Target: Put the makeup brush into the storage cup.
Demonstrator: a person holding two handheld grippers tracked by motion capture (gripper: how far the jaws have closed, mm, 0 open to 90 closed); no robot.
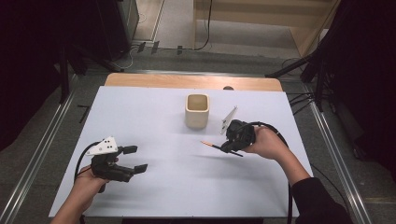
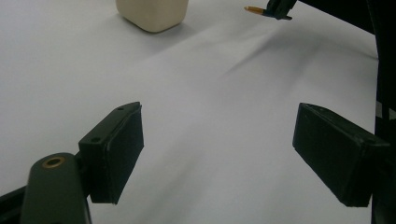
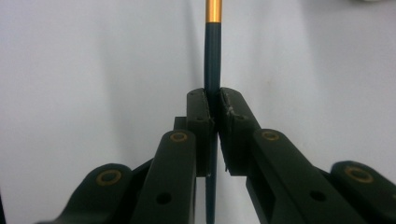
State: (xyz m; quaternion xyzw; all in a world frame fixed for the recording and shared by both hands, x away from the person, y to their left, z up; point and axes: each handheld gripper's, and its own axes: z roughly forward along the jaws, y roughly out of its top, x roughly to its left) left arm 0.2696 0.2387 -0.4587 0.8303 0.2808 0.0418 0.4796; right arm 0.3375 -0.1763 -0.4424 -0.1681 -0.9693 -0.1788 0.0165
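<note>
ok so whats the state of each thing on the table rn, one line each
pencil: clamped in the right gripper, lifted off the sheet, gold end pointing away from the hand
cup: upright, open top, nothing seen inside
left gripper: fingers wide open, holding nothing
white sheet: flat, covers the table

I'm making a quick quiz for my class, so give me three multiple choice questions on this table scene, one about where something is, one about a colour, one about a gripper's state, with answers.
1. Where does the cream cup stand?
A. On the white table, beyond both grippers
B. Between the left gripper's jaws
C. On the floor

2. What colour is the band on the dark pencil?
A. Red
B. Gold
C. White

3. How is the right gripper?
A. Wide open, nothing between its jaws
B. Shut on the pencil
C. Shut on the cup

Answers: 1 A, the high view shows it at the table's far middle. 2 B, the right gripper view shows the gold band. 3 B, both pads press the shaft.
</note>
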